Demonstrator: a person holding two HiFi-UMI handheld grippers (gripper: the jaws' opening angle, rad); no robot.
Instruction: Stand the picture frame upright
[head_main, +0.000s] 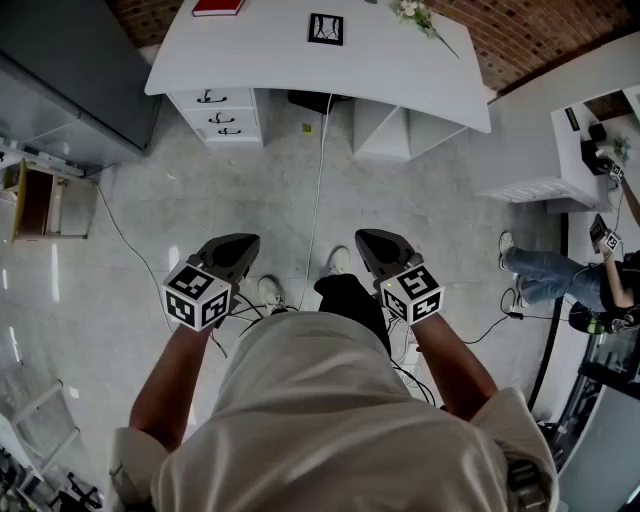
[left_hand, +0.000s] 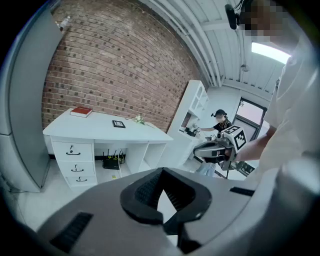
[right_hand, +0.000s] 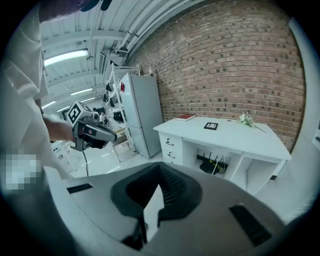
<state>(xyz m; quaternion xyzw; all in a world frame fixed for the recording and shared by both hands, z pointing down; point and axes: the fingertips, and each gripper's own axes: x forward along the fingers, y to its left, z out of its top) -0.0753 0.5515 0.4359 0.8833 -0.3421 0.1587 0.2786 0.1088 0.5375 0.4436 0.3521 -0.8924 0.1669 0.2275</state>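
Your left gripper (head_main: 234, 244) and right gripper (head_main: 376, 240) are both closed and empty — step up to the white desk (head_main: 250, 55) at top centre, then open before reaching the flat-lying picture frame (head_main: 325, 29).

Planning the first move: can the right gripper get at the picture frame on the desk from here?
Probably not yet: the right gripper is near the body, the picture frame flat on the desk across the floor. Nothing blocks it; stepping closer should do.
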